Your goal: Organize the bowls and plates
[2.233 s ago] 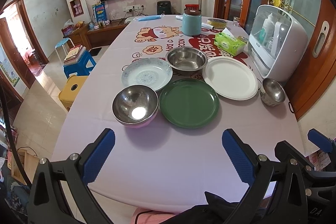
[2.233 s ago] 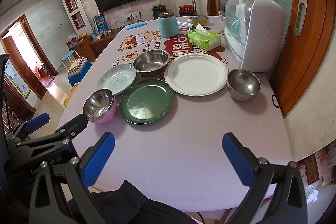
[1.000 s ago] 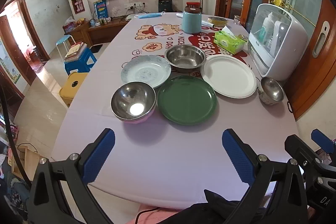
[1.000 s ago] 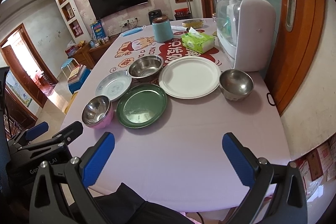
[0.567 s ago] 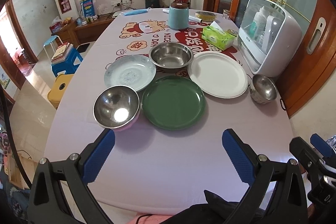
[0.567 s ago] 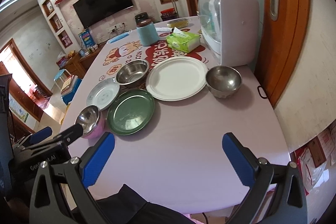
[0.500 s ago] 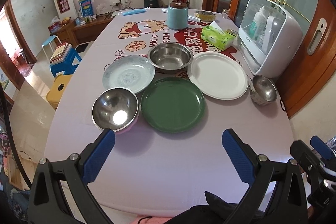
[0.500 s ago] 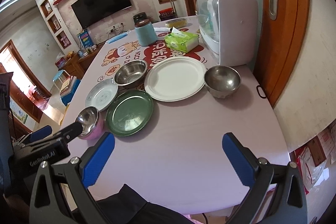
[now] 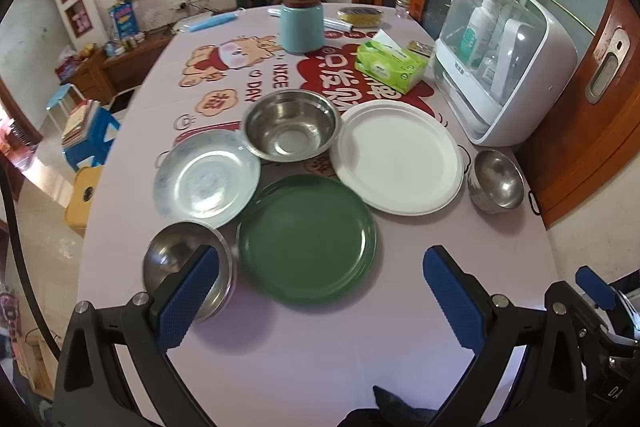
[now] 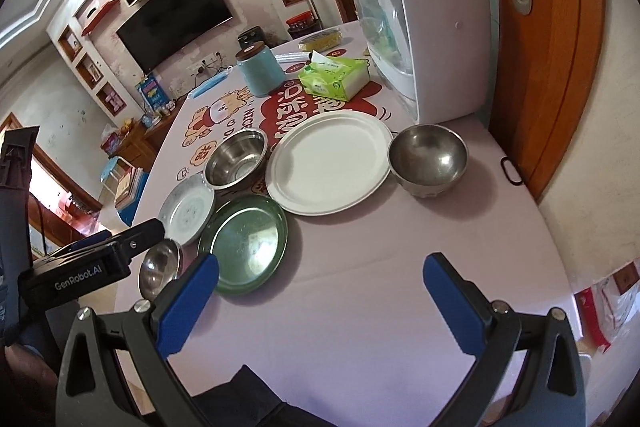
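On the pink tablecloth lie a green plate (image 9: 306, 237), a white plate (image 9: 396, 157), a pale blue patterned plate (image 9: 206, 179), a wide steel bowl (image 9: 292, 125), a steel bowl with a pink base (image 9: 176, 259) at front left and a small steel bowl (image 9: 496, 181) at right. In the right wrist view I see the green plate (image 10: 244, 245), white plate (image 10: 330, 161) and small steel bowl (image 10: 428, 157). My left gripper (image 9: 320, 301) is open and empty, its left finger over the pink-based bowl. My right gripper (image 10: 320, 301) is open and empty above the table's front.
A white sterilizer cabinet (image 9: 504, 59) stands at the right edge by a wooden door. A green tissue pack (image 9: 390, 65) and a teal canister (image 9: 302, 25) stand farther back. Stools (image 9: 86, 137) stand on the floor to the left.
Both grippers have moved forward and down toward the dishes. The left one now overlaps the pink-based bowl. The right one has swung right, closer to the small steel bowl. Nothing was grasped.
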`<action>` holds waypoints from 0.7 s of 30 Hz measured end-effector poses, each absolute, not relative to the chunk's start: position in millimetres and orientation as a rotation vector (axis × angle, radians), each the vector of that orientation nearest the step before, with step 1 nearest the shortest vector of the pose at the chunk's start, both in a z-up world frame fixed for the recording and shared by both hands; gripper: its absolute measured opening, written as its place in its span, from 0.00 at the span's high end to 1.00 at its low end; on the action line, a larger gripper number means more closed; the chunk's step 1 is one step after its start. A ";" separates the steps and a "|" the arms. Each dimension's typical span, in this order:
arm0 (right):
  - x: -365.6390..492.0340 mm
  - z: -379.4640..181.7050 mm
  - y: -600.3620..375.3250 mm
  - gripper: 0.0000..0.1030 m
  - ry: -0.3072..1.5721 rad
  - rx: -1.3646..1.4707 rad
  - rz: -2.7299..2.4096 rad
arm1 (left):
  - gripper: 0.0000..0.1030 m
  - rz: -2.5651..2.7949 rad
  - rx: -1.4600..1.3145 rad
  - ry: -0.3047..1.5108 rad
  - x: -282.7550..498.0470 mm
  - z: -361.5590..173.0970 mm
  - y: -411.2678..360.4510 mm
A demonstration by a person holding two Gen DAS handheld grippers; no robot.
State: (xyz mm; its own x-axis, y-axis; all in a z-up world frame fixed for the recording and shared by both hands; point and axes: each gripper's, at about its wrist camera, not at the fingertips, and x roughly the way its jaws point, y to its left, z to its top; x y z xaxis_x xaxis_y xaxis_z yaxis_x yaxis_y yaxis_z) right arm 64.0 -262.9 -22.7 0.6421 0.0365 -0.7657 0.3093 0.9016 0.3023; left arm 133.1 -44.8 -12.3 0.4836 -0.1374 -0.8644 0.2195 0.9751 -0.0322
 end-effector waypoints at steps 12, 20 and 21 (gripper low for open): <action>111.7 -55.5 -291.8 0.01 0.837 0.530 -0.186 | 0.02 -0.324 -0.017 1.079 211.4 -48.8 -55.7; 142.7 -85.2 -306.1 0.04 0.839 0.566 -0.213 | 0.06 -0.316 -0.076 1.121 253.5 -86.4 -61.3; 145.5 -88.3 -307.4 0.04 0.840 0.570 -0.215 | 0.06 -0.314 -0.079 1.126 258.3 -91.2 -62.1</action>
